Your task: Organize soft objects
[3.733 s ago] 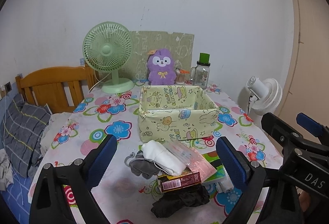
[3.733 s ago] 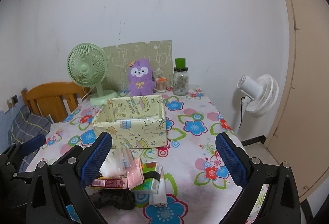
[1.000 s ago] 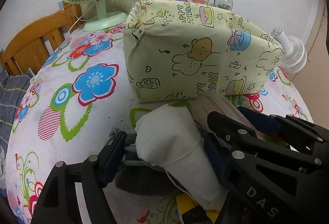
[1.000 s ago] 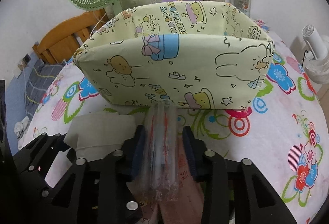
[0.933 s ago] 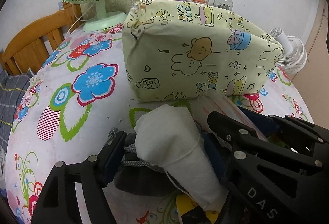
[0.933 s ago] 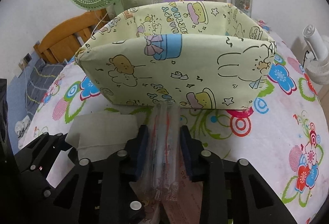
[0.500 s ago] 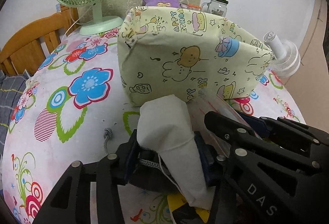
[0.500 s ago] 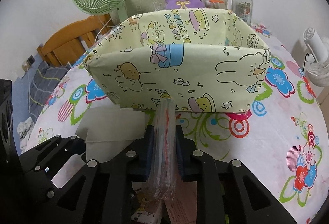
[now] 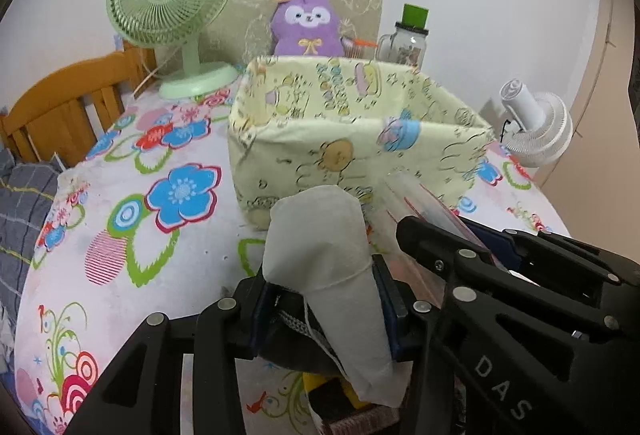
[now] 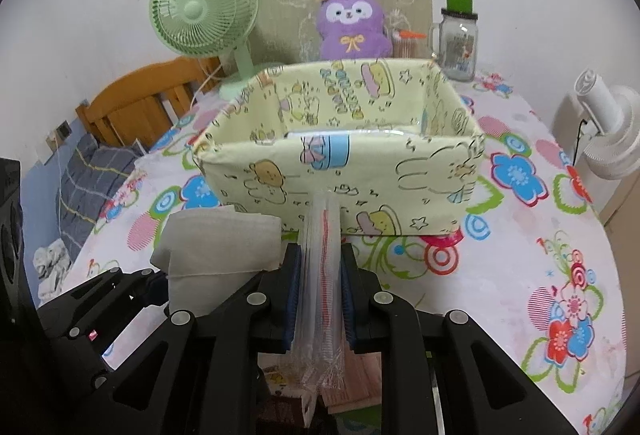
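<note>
Left wrist view: left gripper [image 9: 326, 299], whose jaws have just been closing, now pinches a white cloth bundle [image 9: 326, 255] at six o'clock, lifted clear so it can go over the wall of the fabric bin [image 9: 360, 139] at twelve.

Right wrist view: right gripper [image 10: 319, 291], jaws narrowed tight, clamps a clear plastic packet [image 10: 322, 275] on edge, aimed at the bin's near wall at twelve o'clock, likely headed for the same bin.

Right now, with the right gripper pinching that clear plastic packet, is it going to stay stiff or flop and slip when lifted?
The clear plastic packet looks thin and glossy, so it may slip in the right gripper. Its free end stands upright, so it seems fairly stiff. It is probably light.
</note>
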The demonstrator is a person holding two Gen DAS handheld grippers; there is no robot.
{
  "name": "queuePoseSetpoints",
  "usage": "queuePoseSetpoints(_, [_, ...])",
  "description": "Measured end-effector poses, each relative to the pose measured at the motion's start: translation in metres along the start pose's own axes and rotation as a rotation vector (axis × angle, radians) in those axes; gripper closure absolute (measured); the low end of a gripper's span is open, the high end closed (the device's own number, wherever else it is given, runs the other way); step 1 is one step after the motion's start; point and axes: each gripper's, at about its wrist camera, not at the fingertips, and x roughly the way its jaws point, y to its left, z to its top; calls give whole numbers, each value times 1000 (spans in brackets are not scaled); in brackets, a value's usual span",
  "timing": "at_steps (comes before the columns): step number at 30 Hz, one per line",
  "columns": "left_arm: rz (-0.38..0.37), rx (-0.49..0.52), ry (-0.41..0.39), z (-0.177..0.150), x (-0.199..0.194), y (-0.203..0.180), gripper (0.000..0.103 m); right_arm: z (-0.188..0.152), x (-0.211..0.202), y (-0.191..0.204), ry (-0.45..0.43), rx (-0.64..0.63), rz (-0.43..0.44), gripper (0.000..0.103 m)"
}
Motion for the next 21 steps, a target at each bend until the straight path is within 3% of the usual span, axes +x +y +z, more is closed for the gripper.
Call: queuePoseSetpoints(21, [9,63,-97,5,-45,-26,55,-3,-58,-8,-112,17,-29,82])
